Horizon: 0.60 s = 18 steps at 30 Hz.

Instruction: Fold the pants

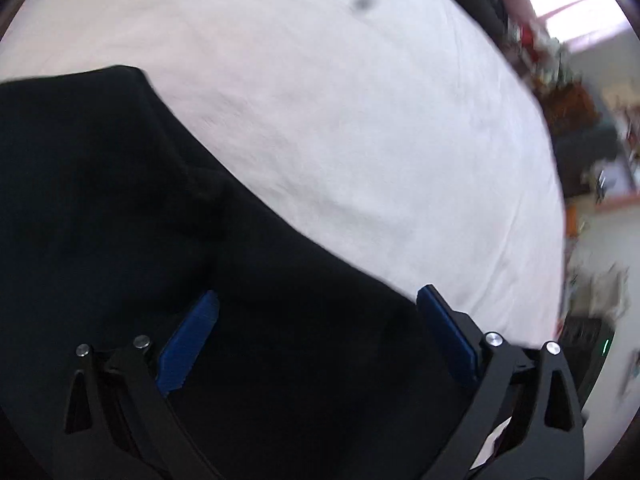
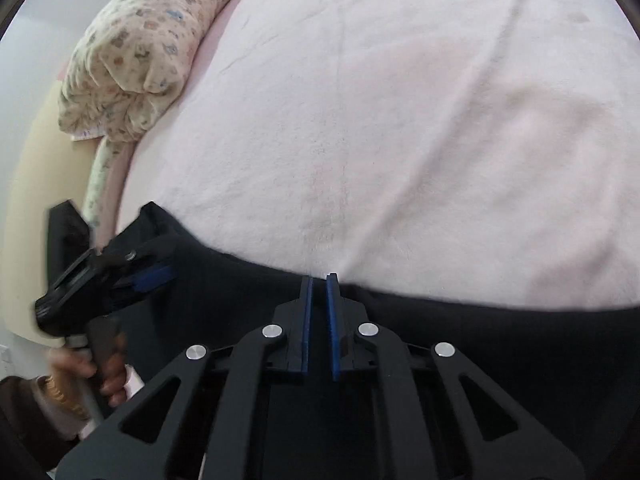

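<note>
The black fabric pants (image 1: pixel 120 220) are lying spread across the near side of a bed covered with a pale pink fleecy blanket (image 1: pixel 340 120). The left hand-held gripper (image 1: pixel 316 332) is hovering over the dark cloth with its blue-padded jaws standing wide apart, nothing pinched between them. The right hand-held gripper (image 2: pixel 319 312) is sitting at the far edge of the pants (image 2: pixel 480 340) with its jaws drawn nearly together, a narrow slit between the blue pads; whether cloth is caught there cannot be told. A floral-print cream pillow (image 2: pixel 148 48) is resting at the blanket's (image 2: pixel 400 120) far left corner. No brand, label or readable writing is showing on anything.
</note>
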{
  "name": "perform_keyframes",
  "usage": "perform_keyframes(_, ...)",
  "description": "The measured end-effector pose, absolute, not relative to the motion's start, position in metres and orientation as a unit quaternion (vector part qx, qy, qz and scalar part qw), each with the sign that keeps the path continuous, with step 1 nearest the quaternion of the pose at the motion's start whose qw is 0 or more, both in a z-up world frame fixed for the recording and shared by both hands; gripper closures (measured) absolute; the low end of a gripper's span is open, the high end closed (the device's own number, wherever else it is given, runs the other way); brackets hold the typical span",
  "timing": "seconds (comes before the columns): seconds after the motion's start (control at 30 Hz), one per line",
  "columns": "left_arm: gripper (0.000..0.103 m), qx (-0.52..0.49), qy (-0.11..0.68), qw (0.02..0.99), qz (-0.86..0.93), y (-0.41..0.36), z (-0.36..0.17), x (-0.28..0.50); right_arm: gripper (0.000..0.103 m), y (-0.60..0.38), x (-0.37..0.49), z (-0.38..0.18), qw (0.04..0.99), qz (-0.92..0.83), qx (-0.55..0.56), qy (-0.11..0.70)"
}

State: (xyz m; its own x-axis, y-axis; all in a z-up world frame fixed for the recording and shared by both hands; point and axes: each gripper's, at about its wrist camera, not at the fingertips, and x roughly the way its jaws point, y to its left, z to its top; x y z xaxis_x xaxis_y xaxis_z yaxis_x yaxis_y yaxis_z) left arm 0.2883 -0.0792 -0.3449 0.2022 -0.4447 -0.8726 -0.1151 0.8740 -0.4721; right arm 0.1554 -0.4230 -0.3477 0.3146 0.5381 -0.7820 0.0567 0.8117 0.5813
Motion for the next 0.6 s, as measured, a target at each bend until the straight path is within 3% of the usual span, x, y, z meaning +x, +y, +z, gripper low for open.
perform_keyframes(0.03,0.003,-0.232,0.617,0.743,-0.116,-0.077,-0.341,0.286,0.046,-0.421,0.146,-0.336,0.782,0.168,0.247,0.548)
perform_keyframes(0.07,0.003,-0.234,0.61,0.747,-0.123,-0.076,-0.338,0.281,0.013,-0.422,0.143,-0.33,0.791,0.175,0.245,0.533)
perform_keyframes(0.13,0.002,-0.173,0.61,0.768,-0.089,-0.075,-0.34,0.273,0.012,-0.429,0.136,-0.337,0.806,0.147,0.21,0.534)
perform_keyframes(0.23,0.003,-0.199,0.619,0.757,-0.068,-0.062,-0.344,0.27,0.045,-0.468,0.133,-0.351,0.78,0.104,0.263,0.558)
perform_keyframes(0.3,0.002,-0.231,0.611,0.753,-0.084,-0.058,-0.334,0.251,0.04,-0.497,0.114,-0.33,0.798,0.08,0.296,0.519)
perform_keyframes(0.37,0.002,-0.233,0.61,0.751,-0.1,-0.063,-0.327,0.234,0.024,-0.538,0.077,-0.302,0.823,0.036,0.331,0.461)
perform_keyframes(0.6,0.002,-0.26,0.659,0.693,-0.136,-0.091,-0.336,0.175,0.023,-0.646,-0.058,-0.305,0.772,-0.17,0.464,0.4)
